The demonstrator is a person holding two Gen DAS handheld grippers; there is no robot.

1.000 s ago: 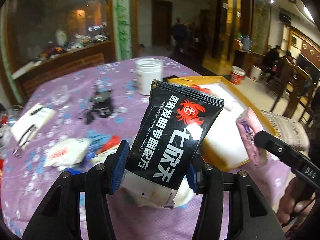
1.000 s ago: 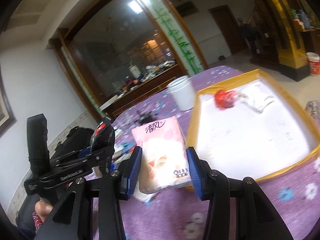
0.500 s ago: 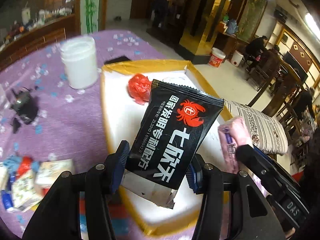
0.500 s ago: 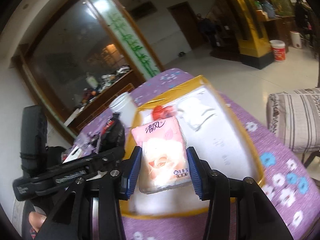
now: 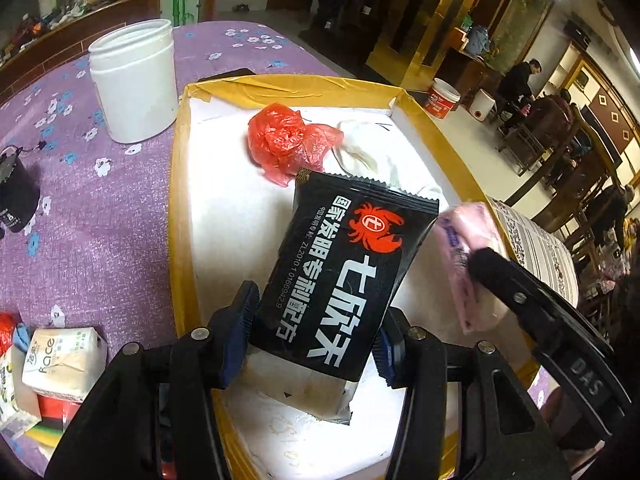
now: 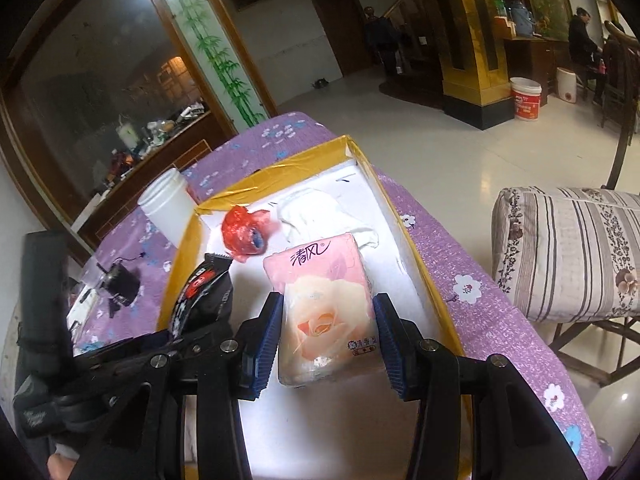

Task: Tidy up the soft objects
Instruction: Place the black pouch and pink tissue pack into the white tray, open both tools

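My left gripper (image 5: 314,338) is shut on a black snack packet (image 5: 344,272) with a red crab logo, held over the white tray with yellow rim (image 5: 178,216). My right gripper (image 6: 326,338) is shut on a pink tissue pack (image 6: 326,304) with a rose print, also over the tray (image 6: 424,280). The pink pack shows at the right of the left wrist view (image 5: 470,264), and the black packet at the left of the right wrist view (image 6: 204,296). A crumpled red plastic bag (image 5: 286,142) and a white cloth (image 5: 372,156) lie at the tray's far end.
A white jar (image 5: 134,80) stands on the purple flowered tablecloth (image 5: 100,208) left of the tray. A black device (image 5: 16,196) and tissue packs (image 5: 60,360) lie at the left. A striped cushioned chair (image 6: 568,252) stands right of the table.
Both grippers have moved from the table's left side over the tray, still holding their packs. The tray now lies directly below both.
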